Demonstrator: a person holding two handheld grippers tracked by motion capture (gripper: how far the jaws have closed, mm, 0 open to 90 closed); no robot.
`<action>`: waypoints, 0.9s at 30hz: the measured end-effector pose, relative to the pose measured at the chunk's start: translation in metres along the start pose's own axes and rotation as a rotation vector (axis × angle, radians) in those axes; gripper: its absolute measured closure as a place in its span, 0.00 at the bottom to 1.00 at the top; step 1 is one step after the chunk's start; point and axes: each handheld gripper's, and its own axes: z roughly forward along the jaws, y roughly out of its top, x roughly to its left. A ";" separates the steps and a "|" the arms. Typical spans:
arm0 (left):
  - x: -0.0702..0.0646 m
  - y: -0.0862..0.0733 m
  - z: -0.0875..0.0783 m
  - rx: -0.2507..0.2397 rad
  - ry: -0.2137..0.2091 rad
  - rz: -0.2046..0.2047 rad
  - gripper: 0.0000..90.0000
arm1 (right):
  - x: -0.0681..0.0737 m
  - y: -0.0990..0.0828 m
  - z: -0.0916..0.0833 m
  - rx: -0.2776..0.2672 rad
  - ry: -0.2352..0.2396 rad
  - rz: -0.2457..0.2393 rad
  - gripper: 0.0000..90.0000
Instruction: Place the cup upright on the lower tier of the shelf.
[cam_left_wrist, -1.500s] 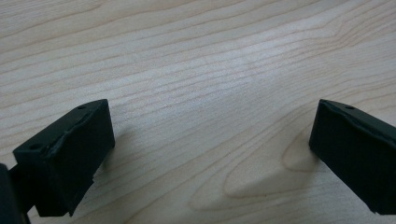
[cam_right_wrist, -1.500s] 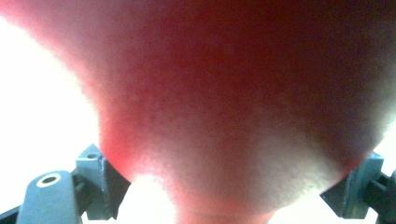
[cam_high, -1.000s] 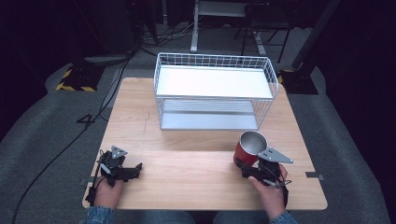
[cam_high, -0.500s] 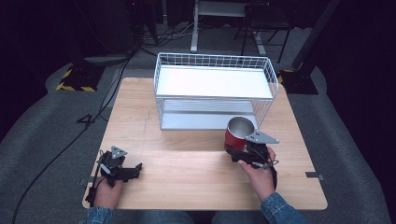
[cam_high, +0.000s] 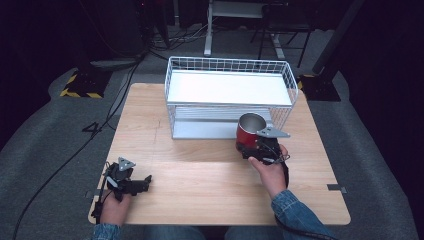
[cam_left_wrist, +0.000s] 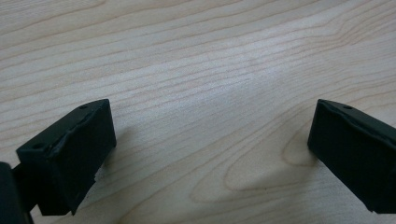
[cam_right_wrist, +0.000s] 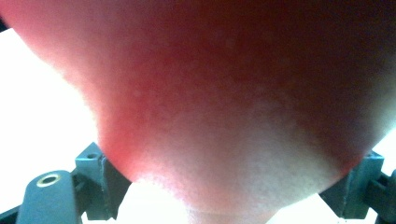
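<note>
Dark floor and cables lie all around a wooden tabletop (cam_high: 200, 150). At its far side stands a big white wire basket (cam_high: 227, 95) with a flat white shelf inside. Just in front of the basket, the right gripper (cam_high: 252, 147) holds a red cup (cam_high: 248, 131) with a shiny metal inside; its jaws squeeze the cup's round sides. The left gripper (cam_high: 142, 182) rests near the front left corner, jaws wide apart with nothing between them. I think the smooth cup could slip, or bump the basket wires, if carried too low.
</note>
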 end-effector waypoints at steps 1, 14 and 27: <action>0.000 0.000 0.000 0.000 0.000 0.000 0.02 | -0.001 0.003 0.003 0.001 -0.003 -0.004 0.19; 0.000 0.001 0.001 0.002 -0.006 0.007 0.02 | 0.001 0.019 0.046 0.018 -0.005 0.023 0.19; 0.000 0.001 0.001 0.002 -0.007 0.009 0.02 | 0.005 0.033 0.079 -0.012 -0.021 0.041 0.19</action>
